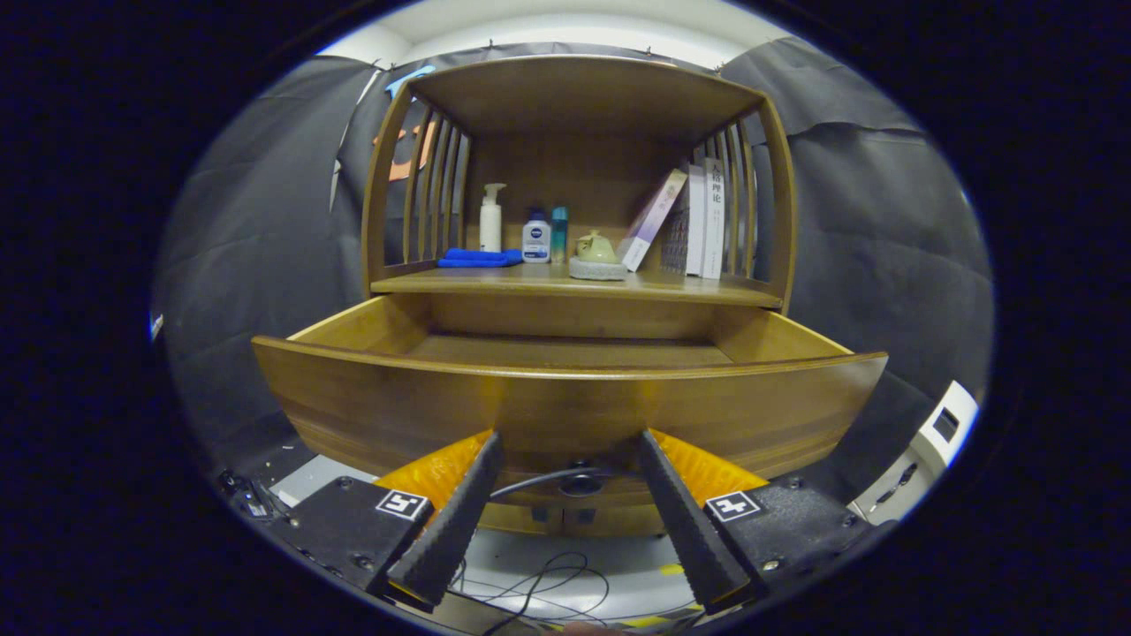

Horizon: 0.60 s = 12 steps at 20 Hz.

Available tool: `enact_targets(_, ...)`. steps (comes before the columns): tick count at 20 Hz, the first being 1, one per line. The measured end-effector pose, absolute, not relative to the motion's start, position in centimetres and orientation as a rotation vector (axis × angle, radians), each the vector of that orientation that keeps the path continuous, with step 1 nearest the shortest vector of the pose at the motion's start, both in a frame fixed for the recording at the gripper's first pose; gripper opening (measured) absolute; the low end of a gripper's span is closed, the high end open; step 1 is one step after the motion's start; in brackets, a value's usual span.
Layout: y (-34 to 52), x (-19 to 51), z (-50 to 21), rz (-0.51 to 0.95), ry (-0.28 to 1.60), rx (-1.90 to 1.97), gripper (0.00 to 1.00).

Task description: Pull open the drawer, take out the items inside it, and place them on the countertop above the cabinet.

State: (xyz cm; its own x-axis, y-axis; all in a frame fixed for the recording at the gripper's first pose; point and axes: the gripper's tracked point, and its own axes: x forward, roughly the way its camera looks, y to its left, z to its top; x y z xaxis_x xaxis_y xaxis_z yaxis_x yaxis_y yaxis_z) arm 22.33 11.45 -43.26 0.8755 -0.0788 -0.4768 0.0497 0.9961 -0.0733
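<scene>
Gripper (565, 442) spread, holding nothing; I note the open drawer (565, 397) at twelve o'clock just ahead, long axis crosswise, its contents hidden behind the front panel.

Brown wooden drawer (565, 402); blue cloth (480, 257); white bottle (490, 221).

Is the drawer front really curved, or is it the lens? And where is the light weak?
Gripper view: the fisheye lens probably bows the drawer front; the countertop is well lit, the drawer inside shadowed; the open gripper is sharp.
</scene>
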Motion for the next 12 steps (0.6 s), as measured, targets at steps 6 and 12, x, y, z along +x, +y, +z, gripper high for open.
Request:
enact_targets(6,11.4,25.9,-42.9,-0.066,0.485,-0.047,0.99)
enact_targets(12,11.4,28.6,-43.7,-0.075,0.506,-0.054,0.99)
